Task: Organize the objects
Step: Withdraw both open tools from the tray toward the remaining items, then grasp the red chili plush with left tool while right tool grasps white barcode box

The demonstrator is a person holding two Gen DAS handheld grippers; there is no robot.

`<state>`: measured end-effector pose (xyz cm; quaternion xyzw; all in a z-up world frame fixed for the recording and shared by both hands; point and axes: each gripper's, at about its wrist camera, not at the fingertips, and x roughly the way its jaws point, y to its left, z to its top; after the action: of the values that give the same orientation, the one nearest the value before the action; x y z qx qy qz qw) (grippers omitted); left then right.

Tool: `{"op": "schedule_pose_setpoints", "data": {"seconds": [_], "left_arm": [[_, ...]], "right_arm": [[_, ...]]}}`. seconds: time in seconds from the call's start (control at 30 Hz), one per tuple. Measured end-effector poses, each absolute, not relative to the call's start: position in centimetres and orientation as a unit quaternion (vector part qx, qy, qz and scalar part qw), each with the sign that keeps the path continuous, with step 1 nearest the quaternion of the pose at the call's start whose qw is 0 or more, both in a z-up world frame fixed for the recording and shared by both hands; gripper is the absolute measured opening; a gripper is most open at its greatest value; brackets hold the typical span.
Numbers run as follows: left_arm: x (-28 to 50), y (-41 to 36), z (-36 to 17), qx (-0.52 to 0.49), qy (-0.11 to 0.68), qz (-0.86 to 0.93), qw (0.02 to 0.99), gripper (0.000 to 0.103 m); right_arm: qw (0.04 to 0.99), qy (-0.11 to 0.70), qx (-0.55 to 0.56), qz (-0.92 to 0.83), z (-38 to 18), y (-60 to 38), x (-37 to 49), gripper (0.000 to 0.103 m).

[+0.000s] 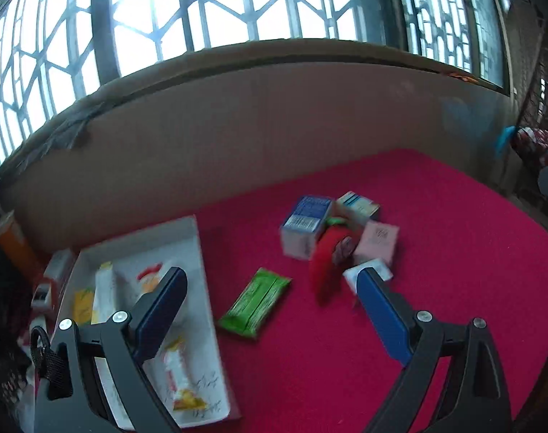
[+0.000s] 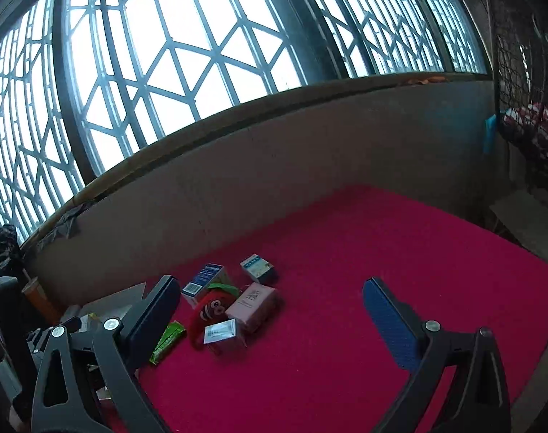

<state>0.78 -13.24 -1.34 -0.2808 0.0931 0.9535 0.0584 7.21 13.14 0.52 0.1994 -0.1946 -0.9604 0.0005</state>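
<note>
On the red cloth lies a green packet. Behind it sits a cluster: a red plush chilli, a blue-and-white box, a pink box, a small white box and a white-and-teal box. A white tray at the left holds tubes and sachets. My left gripper is open above the packet, nothing between its fingers. My right gripper is open and empty, the cluster just inside its left finger.
A brown wall and tall latticed windows stand behind the table. An orange tube and small items lie left of the tray. Red cloth stretches to the right. Netting with clothes hangs at far right.
</note>
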Motion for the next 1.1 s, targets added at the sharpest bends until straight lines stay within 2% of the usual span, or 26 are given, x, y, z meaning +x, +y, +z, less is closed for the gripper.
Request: {"op": "schedule_pose_setpoints", "data": {"seconds": [0.17, 0.3, 0.4, 0.53, 0.63, 0.77, 0.87, 0.9, 0.93, 1.0, 1.1], "left_arm": [[0.2, -10.7, 0.8, -0.245, 0.098, 0.961, 0.081, 0.095], [0.0, -10.4, -3.1, -0.292, 0.107, 0.946, 0.088, 0.095], [-0.9, -12.4, -4.6, -0.32, 0.115, 0.938, 0.068, 0.095], [-1.0, -16.1, -1.1, -0.282, 0.074, 0.956, 0.026, 0.095], [0.5, -18.6, -0.4, -0.265, 0.057, 0.963, -0.004, 0.095], [2.3, -21.7, -2.4, -0.286, 0.036, 0.957, -0.035, 0.095], [1.6, -22.9, -2.0, -0.289, 0.025, 0.955, -0.055, 0.095], [1.5, -23.1, -1.6, -0.285, 0.02, 0.957, -0.055, 0.095], [1.2, -23.1, -1.0, -0.278, 0.017, 0.959, -0.052, 0.095], [0.4, -22.1, -0.4, -0.276, 0.029, 0.96, -0.04, 0.095], [-1.3, -19.3, -0.9, -0.292, 0.062, 0.954, 0.008, 0.095]], "right_arm": [[-0.019, -0.189, 0.163, -0.968, 2.4, 14.5, 7.9, 0.103], [0.005, -0.177, 0.211, -0.961, -1.2, 12.9, 6.5, 0.103], [0.045, -0.147, 0.278, -0.948, -4.1, 10.8, 3.9, 0.103], [0.107, -0.106, 0.314, -0.937, -4.9, 6.8, 0.6, 0.103], [0.108, -0.061, 0.349, -0.929, -6.5, 3.2, -1.9, 0.103], [0.089, -0.024, 0.405, -0.91, -10.2, 0.4, -4.6, 0.101], [0.084, -0.007, 0.423, -0.902, -11.3, 0.2, -6.2, 0.092], [0.079, -0.005, 0.428, -0.9, -11.5, 0.2, -6.6, 0.082], [0.077, -0.005, 0.435, -0.897, -11.6, 0.3, -6.9, 0.066], [0.091, -0.021, 0.438, -0.894, -11.6, 0.8, -6.7, 0.053], [0.09, -0.048, 0.416, -0.904, -10.6, 2.6, -4.5, 0.053]]}}
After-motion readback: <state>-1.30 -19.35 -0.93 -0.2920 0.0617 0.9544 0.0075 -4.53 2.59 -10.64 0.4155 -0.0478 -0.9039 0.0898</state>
